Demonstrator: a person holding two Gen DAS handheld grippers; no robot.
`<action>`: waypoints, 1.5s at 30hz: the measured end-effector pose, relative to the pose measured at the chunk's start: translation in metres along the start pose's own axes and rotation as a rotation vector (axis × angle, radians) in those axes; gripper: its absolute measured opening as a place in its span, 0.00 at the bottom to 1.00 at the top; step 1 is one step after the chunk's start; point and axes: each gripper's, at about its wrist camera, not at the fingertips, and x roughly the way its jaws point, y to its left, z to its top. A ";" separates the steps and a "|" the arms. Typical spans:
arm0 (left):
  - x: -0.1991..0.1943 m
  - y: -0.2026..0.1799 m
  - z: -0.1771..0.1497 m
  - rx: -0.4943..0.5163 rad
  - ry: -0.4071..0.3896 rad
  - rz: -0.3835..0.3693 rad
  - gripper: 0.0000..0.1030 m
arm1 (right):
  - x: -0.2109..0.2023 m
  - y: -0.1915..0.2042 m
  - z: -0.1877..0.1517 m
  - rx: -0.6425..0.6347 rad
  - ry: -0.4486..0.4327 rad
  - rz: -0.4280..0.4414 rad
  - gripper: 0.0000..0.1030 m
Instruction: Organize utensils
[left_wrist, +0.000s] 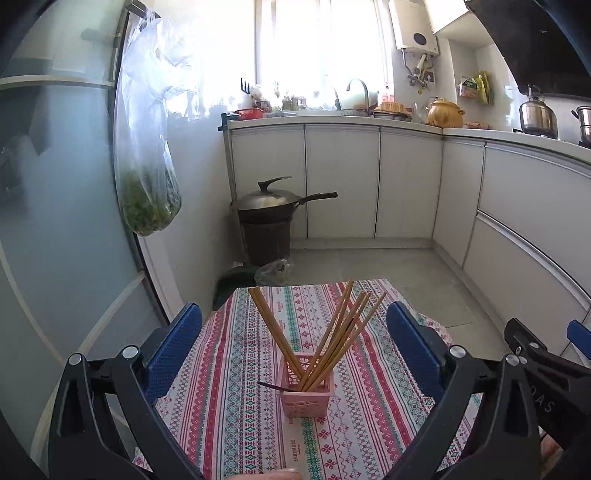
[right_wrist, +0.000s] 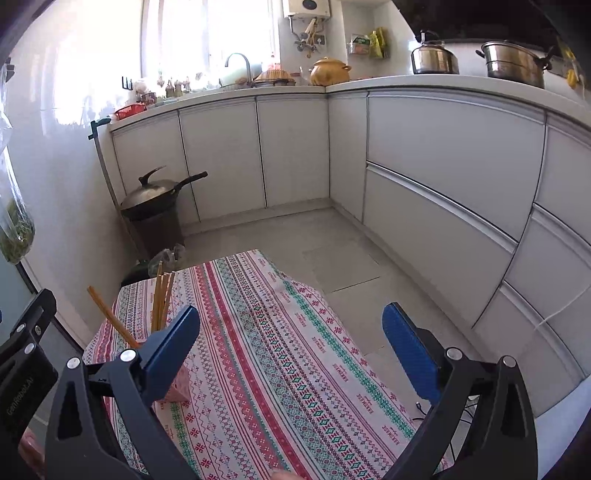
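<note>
Both grippers, left (left_wrist: 293, 325) and right (right_wrist: 291, 326), wide open and empty; best to steady the pink basket (left_wrist: 306, 400) while tidying chopsticks (left_wrist: 343, 336).

Each black claw (left_wrist: 294, 334) (right_wrist: 291, 332) has blue textured pads and silver screws.

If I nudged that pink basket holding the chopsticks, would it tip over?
Probably easily: the pink basket looks small and thin, while the chopsticks stand far above its rim and lean outward. The patterned tablecloth beneath might bunch instead of letting it slide.
</note>
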 end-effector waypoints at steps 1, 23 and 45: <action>0.000 0.000 0.000 0.001 0.003 0.000 0.93 | 0.000 0.000 -0.001 0.002 0.004 0.002 0.94; 0.009 0.001 -0.001 -0.001 0.027 0.018 0.93 | 0.004 0.003 -0.003 -0.001 0.022 0.006 0.94; 0.012 0.000 -0.004 -0.003 0.034 0.025 0.93 | 0.009 0.003 -0.005 0.005 0.038 0.011 0.94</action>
